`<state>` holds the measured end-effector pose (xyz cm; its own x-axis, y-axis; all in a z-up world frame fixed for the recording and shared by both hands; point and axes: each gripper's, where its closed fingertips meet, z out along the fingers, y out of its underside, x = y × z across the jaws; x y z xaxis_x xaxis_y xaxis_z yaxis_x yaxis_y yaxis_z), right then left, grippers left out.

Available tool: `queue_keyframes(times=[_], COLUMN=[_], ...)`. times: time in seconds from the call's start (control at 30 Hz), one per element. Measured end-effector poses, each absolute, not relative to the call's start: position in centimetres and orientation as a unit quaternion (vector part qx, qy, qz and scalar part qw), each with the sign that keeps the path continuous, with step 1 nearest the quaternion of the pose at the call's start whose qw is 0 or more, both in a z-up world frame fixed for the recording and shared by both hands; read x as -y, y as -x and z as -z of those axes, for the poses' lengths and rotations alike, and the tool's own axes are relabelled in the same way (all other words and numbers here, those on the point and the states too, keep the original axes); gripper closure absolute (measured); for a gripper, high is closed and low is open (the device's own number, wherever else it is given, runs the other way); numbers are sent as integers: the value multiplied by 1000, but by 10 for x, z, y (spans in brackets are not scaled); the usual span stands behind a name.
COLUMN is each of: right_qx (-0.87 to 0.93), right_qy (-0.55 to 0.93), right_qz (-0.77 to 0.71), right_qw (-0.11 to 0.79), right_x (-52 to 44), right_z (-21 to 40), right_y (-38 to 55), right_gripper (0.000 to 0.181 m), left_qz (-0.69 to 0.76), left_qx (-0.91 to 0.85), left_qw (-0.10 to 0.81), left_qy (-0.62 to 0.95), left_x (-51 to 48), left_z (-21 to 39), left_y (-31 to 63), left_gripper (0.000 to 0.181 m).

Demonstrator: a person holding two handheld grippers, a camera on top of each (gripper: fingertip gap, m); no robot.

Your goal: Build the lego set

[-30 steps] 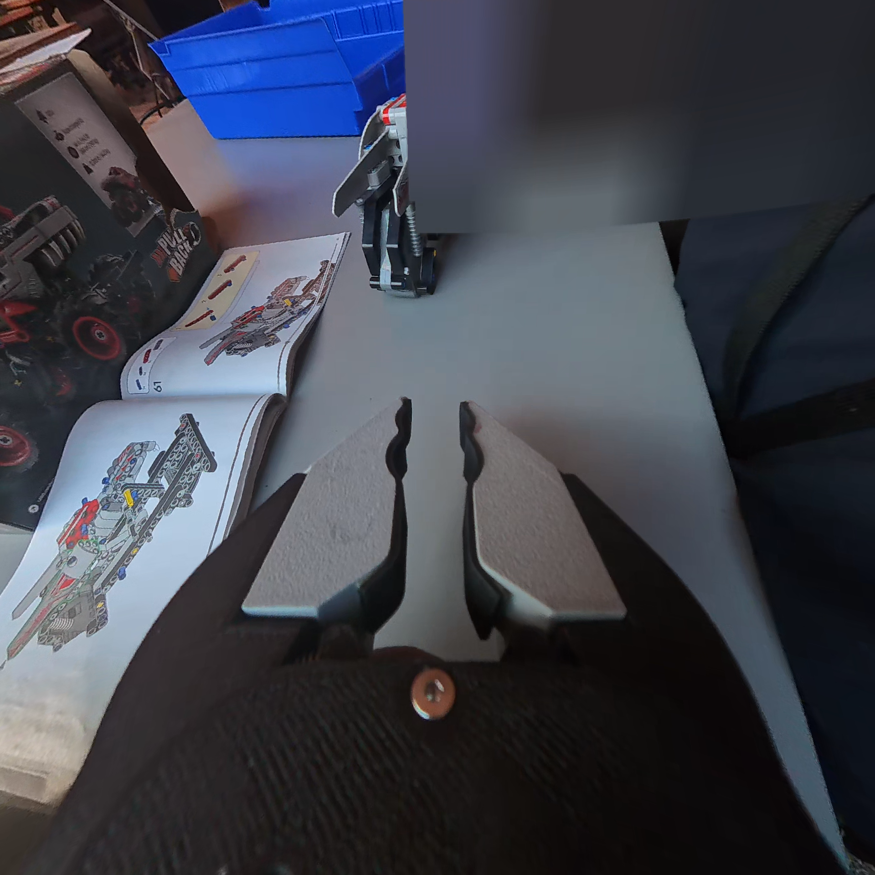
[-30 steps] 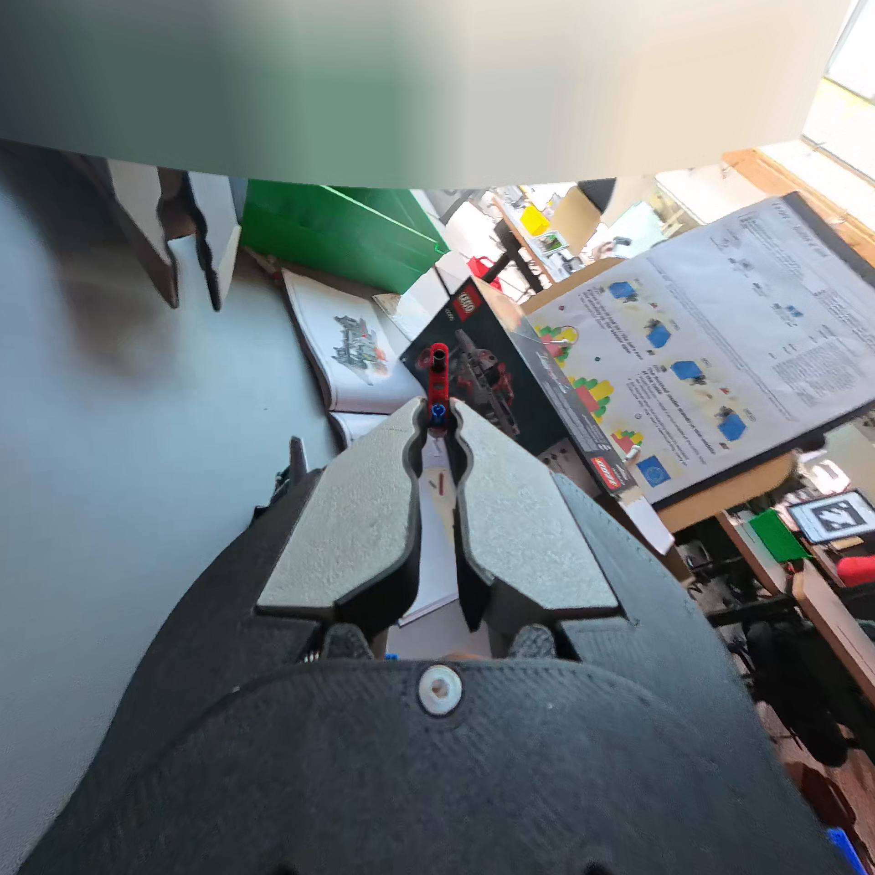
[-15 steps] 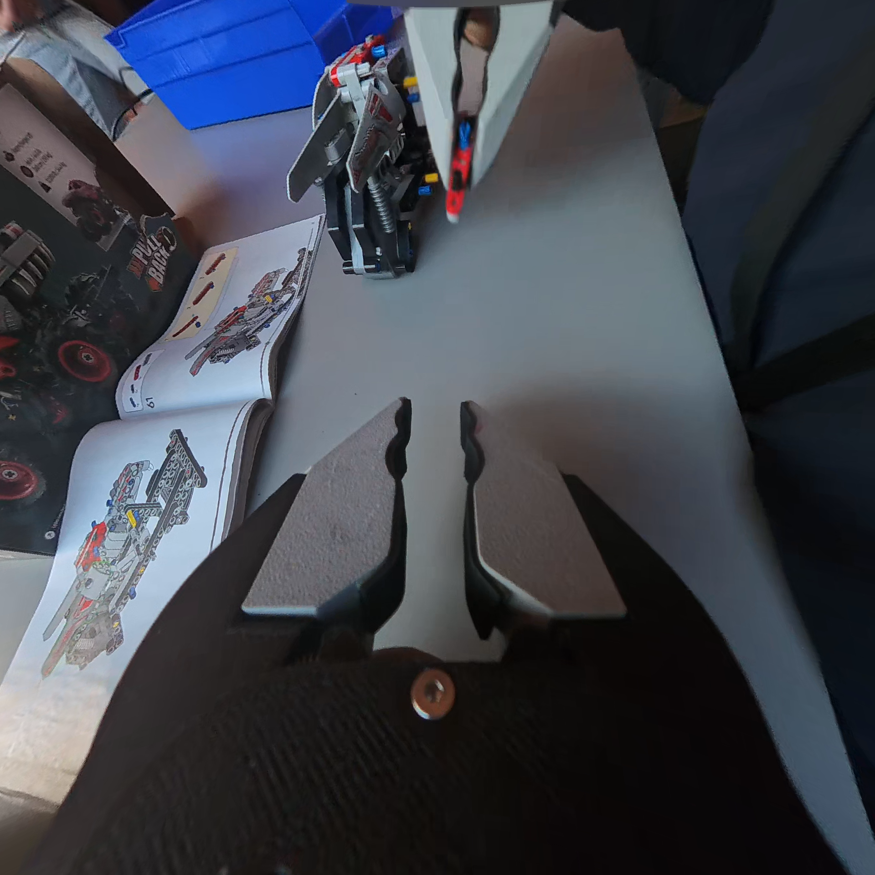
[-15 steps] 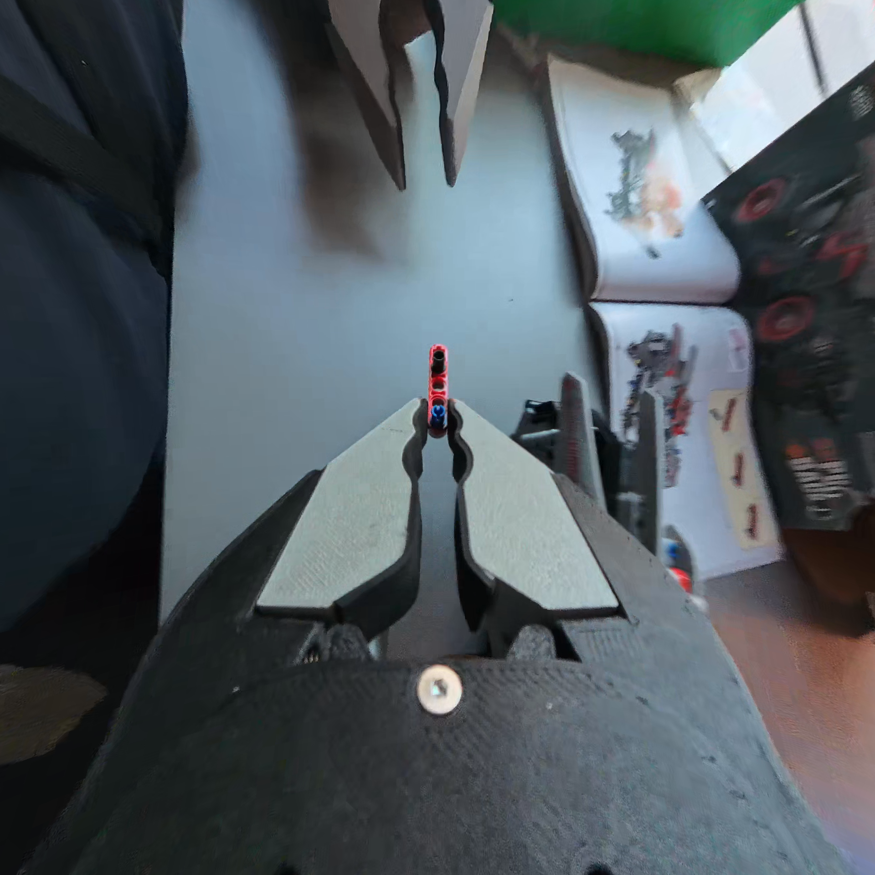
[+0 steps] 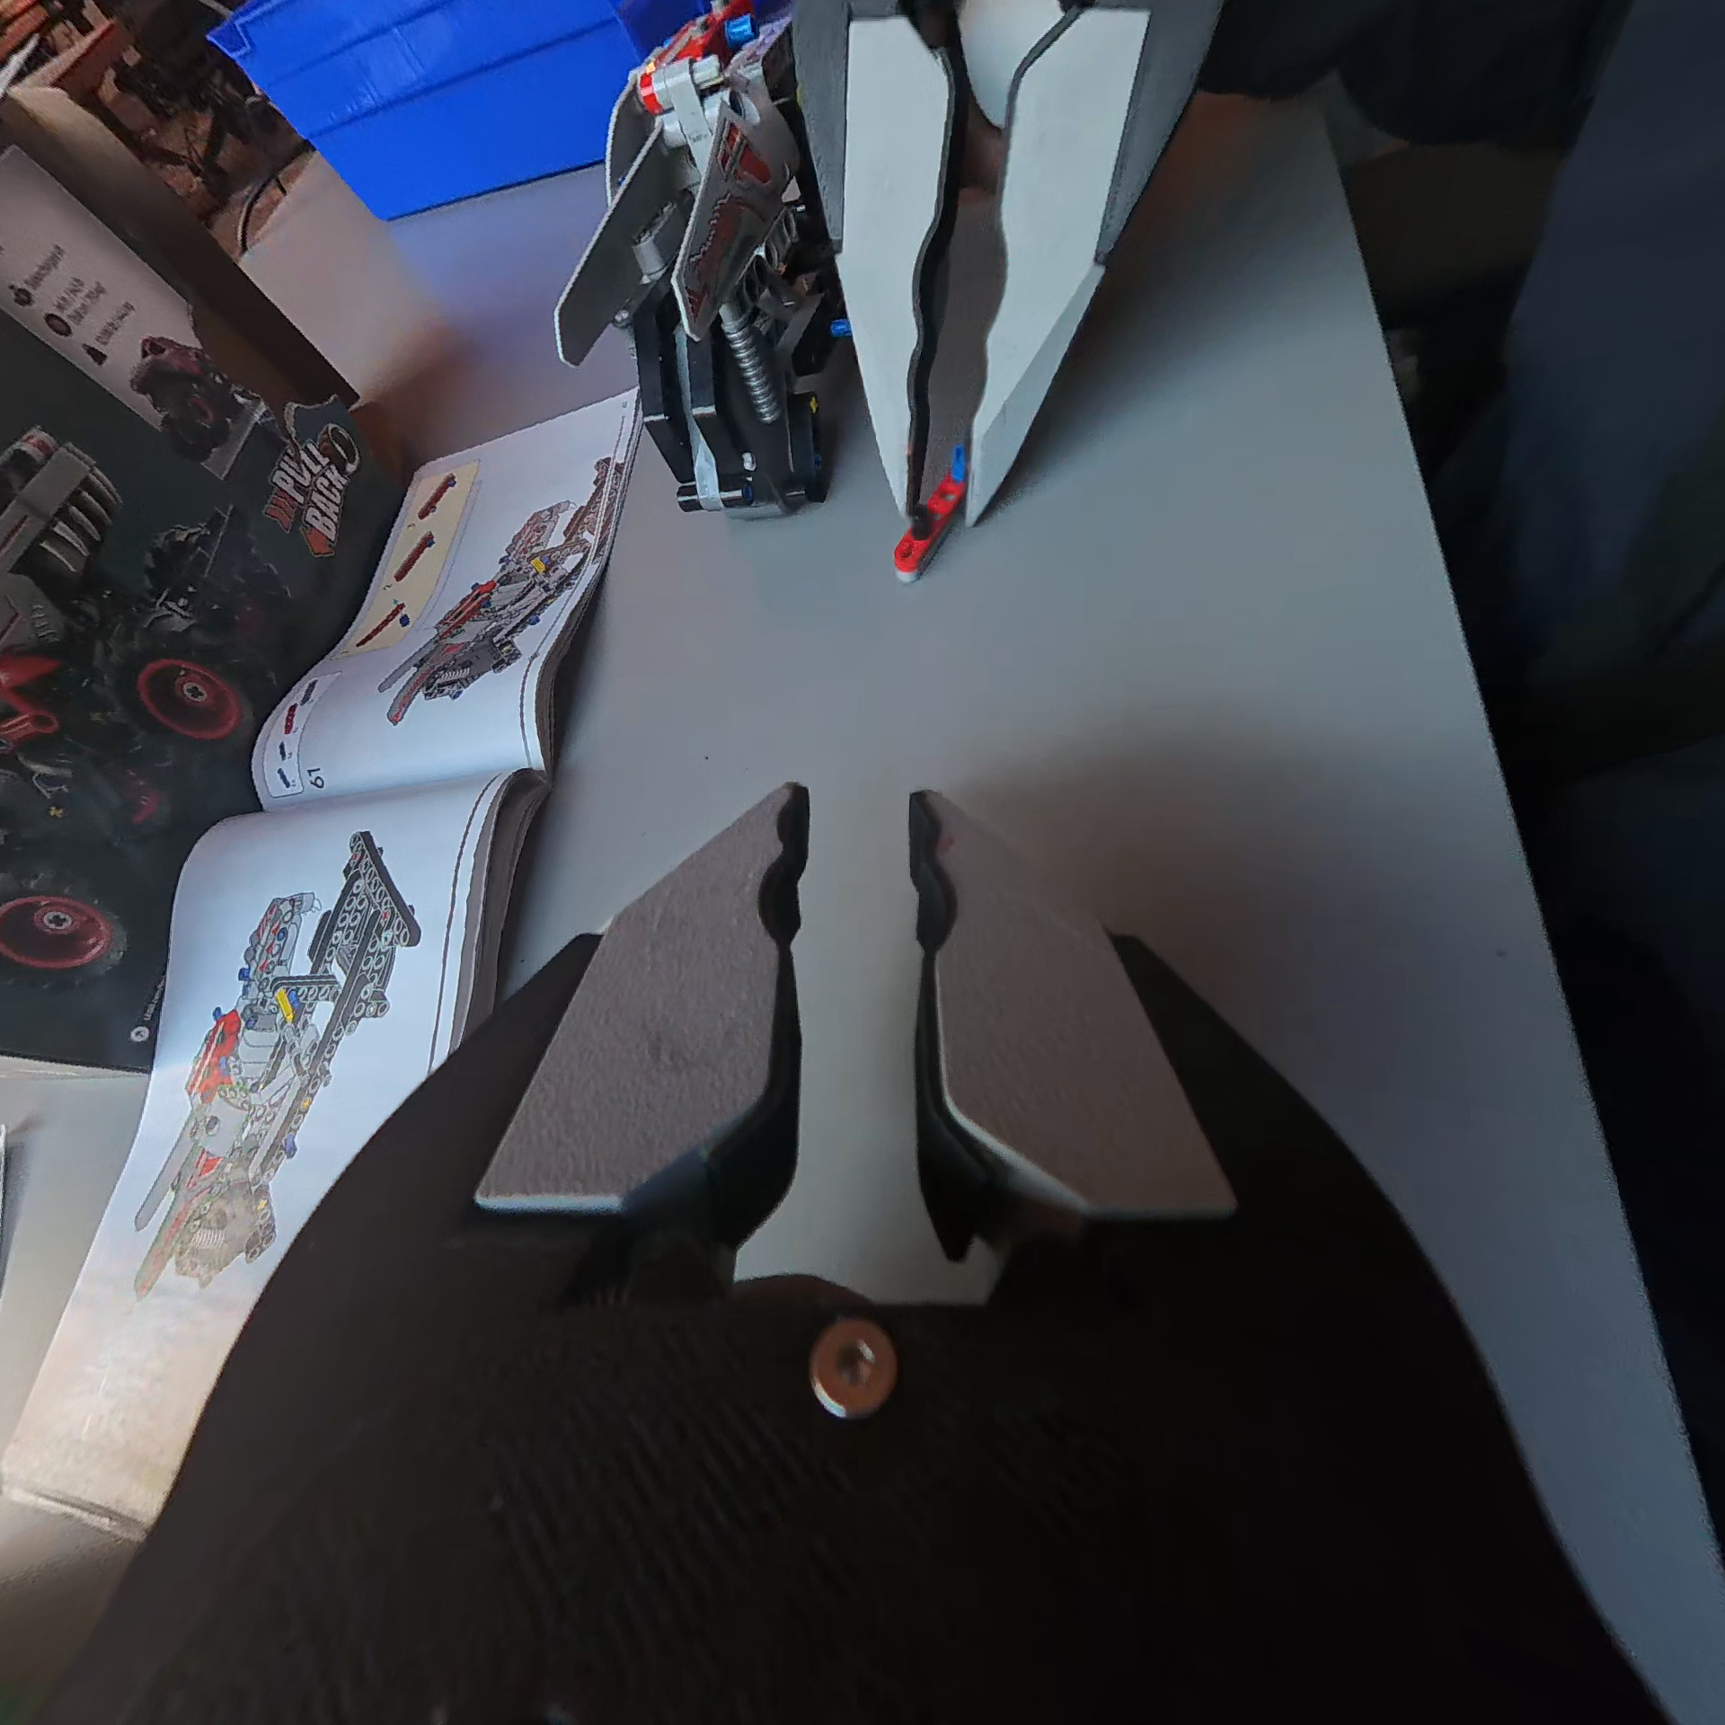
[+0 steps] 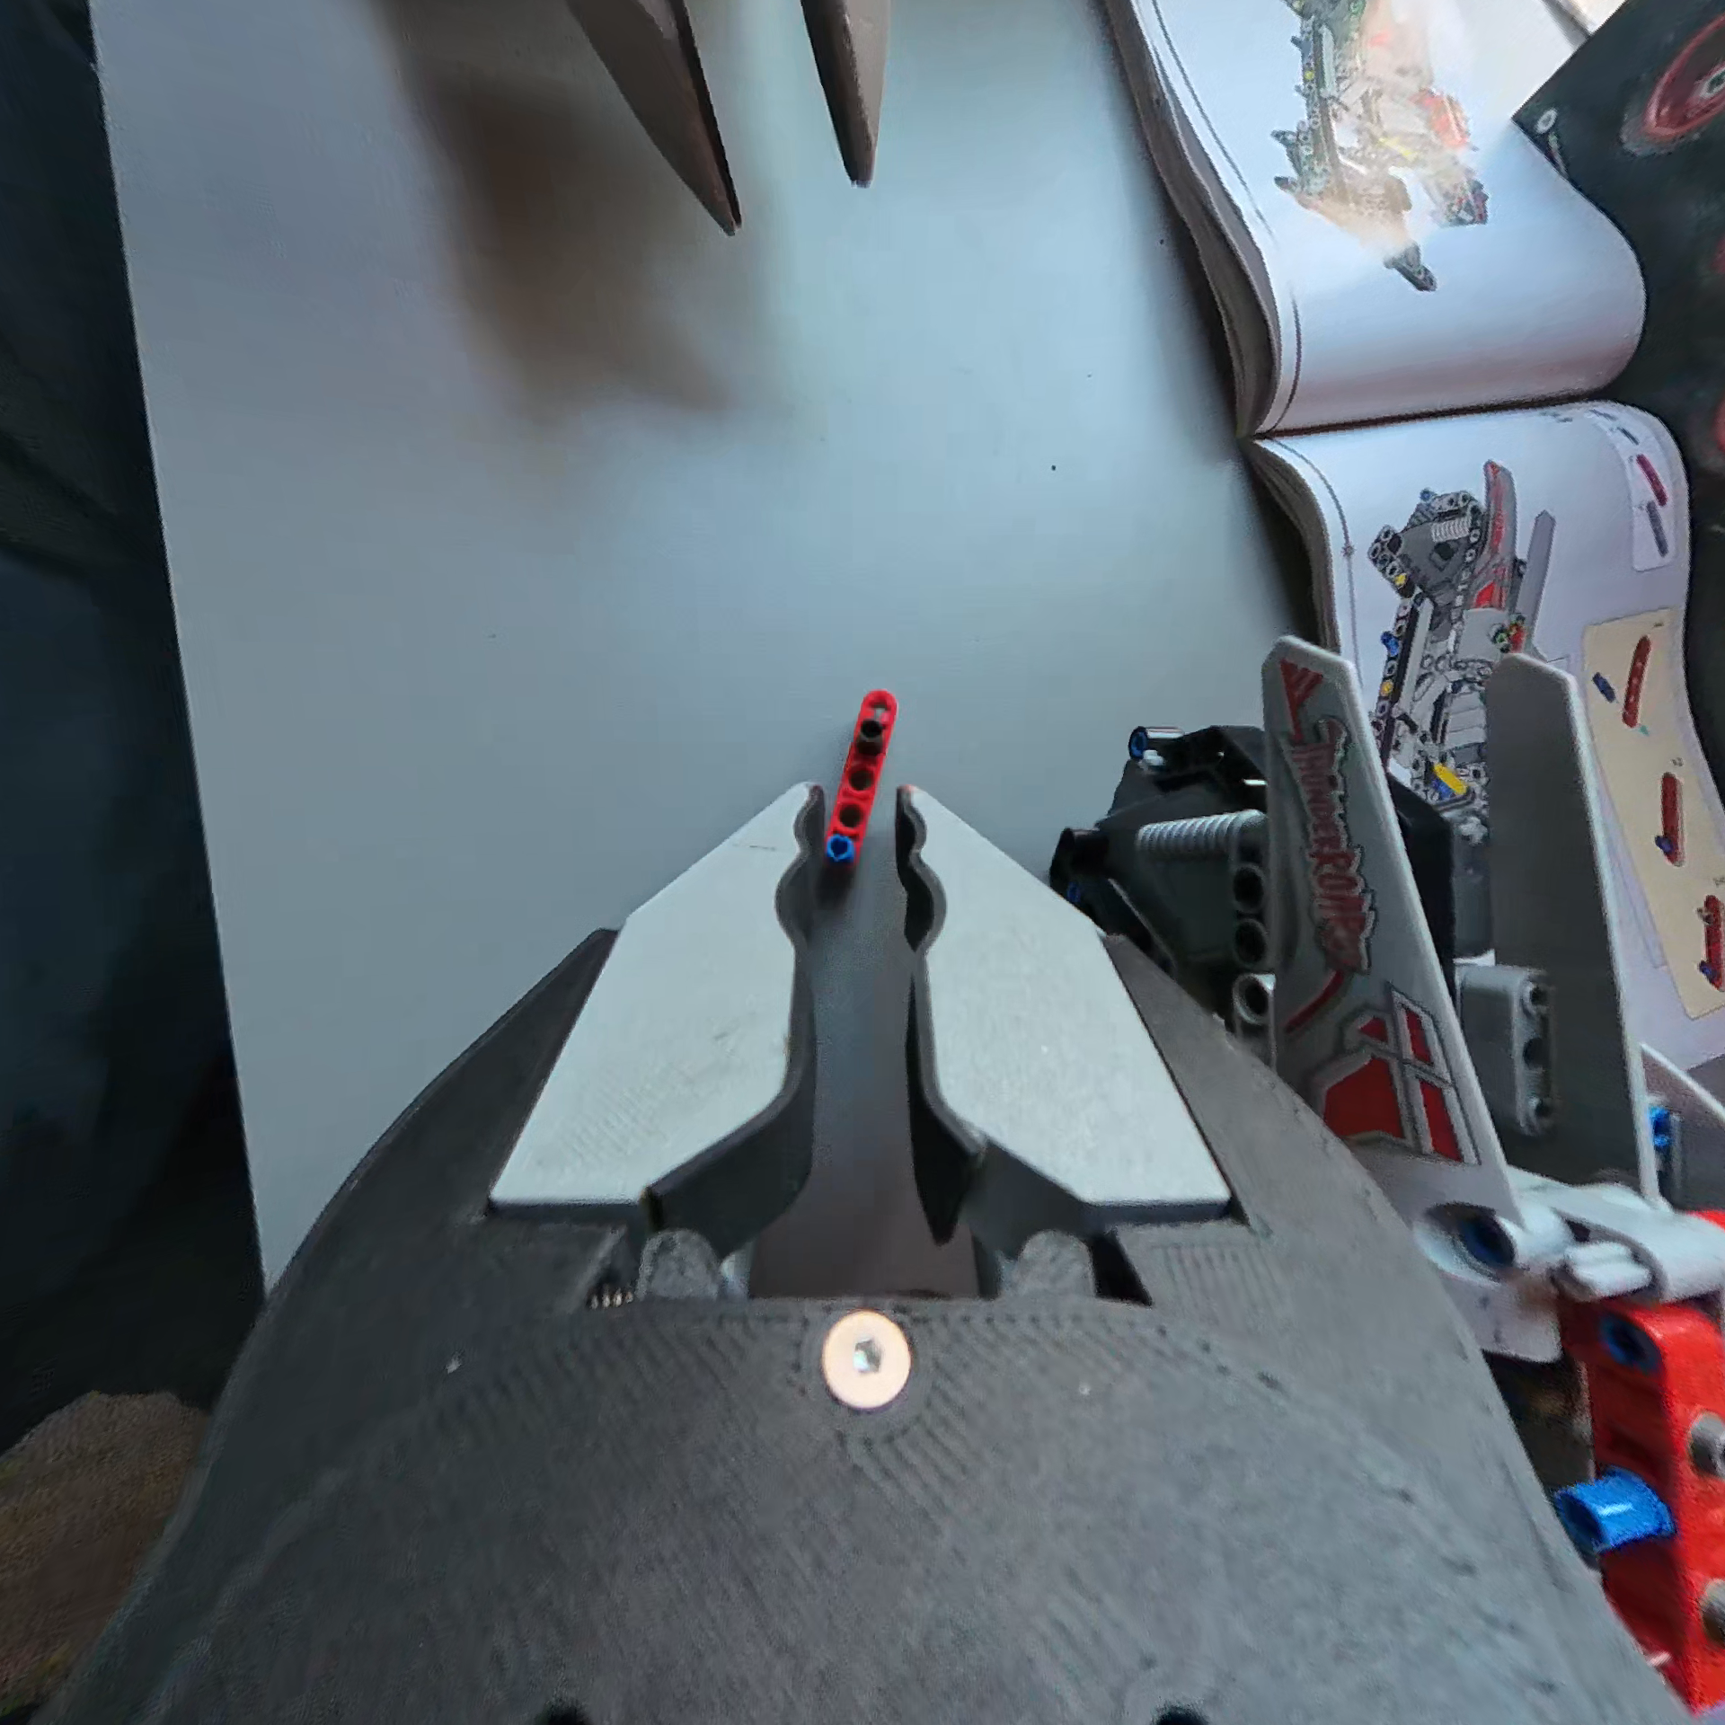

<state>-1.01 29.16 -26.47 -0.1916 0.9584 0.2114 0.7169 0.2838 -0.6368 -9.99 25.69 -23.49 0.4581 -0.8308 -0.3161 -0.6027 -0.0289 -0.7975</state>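
A small red beam (image 6: 863,775) with a blue pin at its near end lies on the grey table (image 6: 513,560), between the tips of my right gripper (image 6: 852,793). The jaws stand slightly apart; the beam leans on the left finger and is not clamped. In the left wrist view the beam (image 5: 919,541) touches the table under the right gripper (image 5: 936,513). The partly built truck model (image 5: 737,327) stands on end beside it, also at the right in the right wrist view (image 6: 1353,933). My left gripper (image 5: 859,803) is open and empty, nearer the table's front, and shows opposite (image 6: 793,205).
An open instruction booklet (image 5: 448,653) lies left of the model, with the dark set box (image 5: 121,607) beyond it. Blue bins (image 5: 448,84) stand at the back. A person's dark clothing (image 5: 1605,560) runs along the table's right edge. Left tips to right tips: about 11 cm.
My right gripper came down to the table beside the model with the red beam, and its jaws have parted around the beam. My left gripper has stayed open and nearly still.
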Motion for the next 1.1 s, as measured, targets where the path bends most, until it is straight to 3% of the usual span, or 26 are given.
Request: queue_keyframes(times=[0.27,0.4,0.43,0.53,0.6,0.8,0.87,0.93,1.1], right_qx=[734,700,681,626,604,583,572,573,548], right_qy=[527,488,492,526,544,539,547,569,546], right_qz=[-273,-307,-311,-312,-315,-358,-367,-331,-339], right_qw=[330,421,444,484,490,492,488,488,536], right_x=[-282,-298,-309,-349,-371,-404,-412,-427,-426], right_z=[230,172,159,135,132,138,147,165,149], right_y=[-2,-29,-37,-63,-75,-89,-88,-91,-100], right_gripper=[156,151,144,96,87,106,105,118,117], left_qz=[129,142,142,154,172,211,217,222,195], left_qx=[-492,-470,-457,-425,-409,-390,-377,-361,-367], left_qw=[474,479,485,502,493,492,497,495,495], left_qy=[718,727,732,737,748,749,751,758,763], left_x=[-260,-265,-269,-278,-281,-282,-285,-288,-291], left_z=[235,231,228,221,221,216,214,214,218], left_y=[102,106,108,113,116,117,119,122,121], left_gripper=[162,155,149,139,129,139,138,130,128])
